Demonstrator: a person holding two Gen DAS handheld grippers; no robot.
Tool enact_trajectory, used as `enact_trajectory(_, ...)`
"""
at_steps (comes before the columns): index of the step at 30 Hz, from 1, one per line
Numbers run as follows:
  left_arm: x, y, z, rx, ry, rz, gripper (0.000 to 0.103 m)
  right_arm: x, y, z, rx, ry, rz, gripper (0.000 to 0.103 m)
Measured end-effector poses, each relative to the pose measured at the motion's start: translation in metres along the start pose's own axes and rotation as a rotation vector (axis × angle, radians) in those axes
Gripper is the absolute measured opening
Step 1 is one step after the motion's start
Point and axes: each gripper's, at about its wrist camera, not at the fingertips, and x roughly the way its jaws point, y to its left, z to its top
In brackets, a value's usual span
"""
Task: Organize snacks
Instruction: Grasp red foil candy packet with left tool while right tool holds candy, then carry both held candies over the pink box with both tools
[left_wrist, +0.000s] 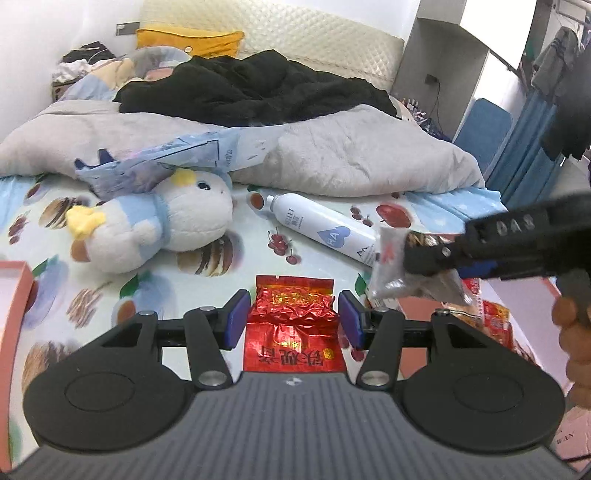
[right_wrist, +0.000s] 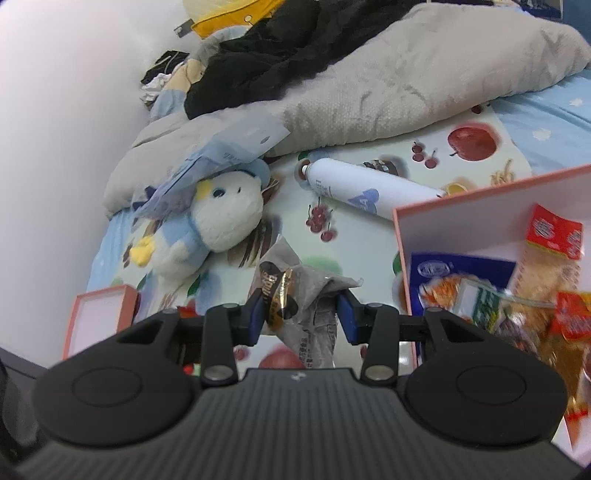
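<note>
A red foil snack packet (left_wrist: 293, 325) lies on the fruit-print bedsheet between the fingers of my left gripper (left_wrist: 293, 319), whose jaws stand open around it, not pressing it. My right gripper (right_wrist: 301, 314) is shut on a crumpled grey snack packet (right_wrist: 295, 291) and holds it above the sheet; it also shows in the left wrist view (left_wrist: 397, 266) at the right, in the black fingers (left_wrist: 428, 254). A pink-rimmed box (right_wrist: 399, 236) at the right holds several snack packets (right_wrist: 546, 280).
A plush penguin (left_wrist: 155, 221) lies at the left with a blue bag (left_wrist: 159, 162) on it. A white spray can (left_wrist: 321, 229) lies on the sheet. A grey blanket (left_wrist: 351, 155) and black clothes (left_wrist: 251, 88) lie behind. A small pink box (right_wrist: 96, 317) stands at the left.
</note>
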Motion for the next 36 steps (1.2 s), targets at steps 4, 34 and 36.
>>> enact_trajectory(4, -0.029, -0.006, -0.012, -0.032, 0.000, -0.009, 0.058, -0.023, 0.004, -0.027, -0.017, -0.024, -0.008, 0.044)
enact_trajectory(34, -0.110, -0.122, 0.046, 0.065, -0.100, -0.153, 0.059, -0.157, -0.015, -0.041, -0.117, -0.294, -0.144, 0.045)
enact_trajectory(36, -0.110, -0.137, 0.055, 0.088, -0.103, -0.177, 0.059, -0.166, -0.022, -0.036, -0.113, -0.320, -0.158, 0.045)
